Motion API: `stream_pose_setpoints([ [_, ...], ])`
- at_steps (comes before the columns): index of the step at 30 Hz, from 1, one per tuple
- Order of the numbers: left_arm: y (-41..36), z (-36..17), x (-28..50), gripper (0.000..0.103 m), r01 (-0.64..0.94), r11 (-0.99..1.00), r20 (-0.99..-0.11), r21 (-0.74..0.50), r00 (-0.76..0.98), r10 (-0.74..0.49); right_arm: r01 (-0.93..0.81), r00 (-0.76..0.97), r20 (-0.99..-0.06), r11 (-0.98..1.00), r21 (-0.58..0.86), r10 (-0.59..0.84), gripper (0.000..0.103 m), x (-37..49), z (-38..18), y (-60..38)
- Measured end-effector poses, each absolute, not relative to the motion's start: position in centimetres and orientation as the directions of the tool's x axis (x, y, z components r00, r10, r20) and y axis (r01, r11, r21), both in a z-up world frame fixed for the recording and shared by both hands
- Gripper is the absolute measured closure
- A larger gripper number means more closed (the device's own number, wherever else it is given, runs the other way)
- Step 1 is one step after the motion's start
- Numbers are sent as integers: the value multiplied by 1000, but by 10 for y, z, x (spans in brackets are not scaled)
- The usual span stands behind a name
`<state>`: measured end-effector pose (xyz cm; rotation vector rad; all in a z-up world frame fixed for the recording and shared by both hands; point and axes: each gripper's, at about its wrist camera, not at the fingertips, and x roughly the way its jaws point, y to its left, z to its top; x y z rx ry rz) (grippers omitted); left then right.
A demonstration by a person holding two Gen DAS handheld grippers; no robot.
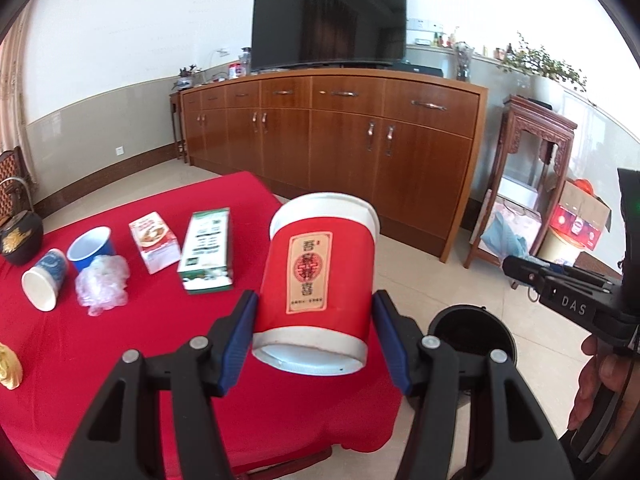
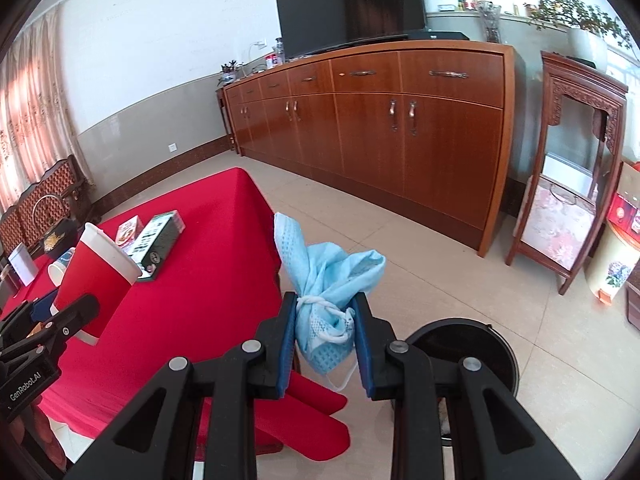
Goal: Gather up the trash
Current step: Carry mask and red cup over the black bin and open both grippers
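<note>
Left gripper (image 1: 314, 334) is clamping a red paper cup (image 1: 318, 280) between its blue pads, holding it tilted above the near right corner of the red tablecloth (image 1: 120, 344); right gripper (image 2: 325, 338) is pinching a crumpled blue face mask (image 2: 326, 284), hanging just left of the black bin (image 2: 472, 344) on the floor

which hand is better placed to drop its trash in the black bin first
Probably the right. The right gripper holds the blue face mask beside the black bin, past the table edge. The left gripper holds the red paper cup over the red tablecloth.
</note>
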<state>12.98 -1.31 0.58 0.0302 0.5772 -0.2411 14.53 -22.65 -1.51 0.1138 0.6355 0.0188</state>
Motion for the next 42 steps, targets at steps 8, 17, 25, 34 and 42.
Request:
stream_pose_setpoints([
  [8, -61, -3, 137, 44, 316, 948, -563, -37, 777, -281, 81, 797, -604, 991, 103, -2, 74, 133, -23, -275],
  [17, -134, -31, 147, 44, 443, 895, -619, -48, 690, -375, 117, 758, -652, 990, 84, -34, 74, 130, -47, -328],
  [25, -201, -67, 155, 44, 548, 834, -686, -59, 585, -433, 128, 664, -743, 992, 2, -84, 74, 133, -90, -376],
  [34, -252, -122, 175, 44, 615, 788, -771, -41, 482, -416, 65, 504, -860, 997, -48, -74, 74, 172, -165, -421],
  [42, -261, -150, 193, 12, 576, 817, -793, 15, 505, -341, 60, 426, -902, 997, -47, -69, 16, 197, -211, -446],
])
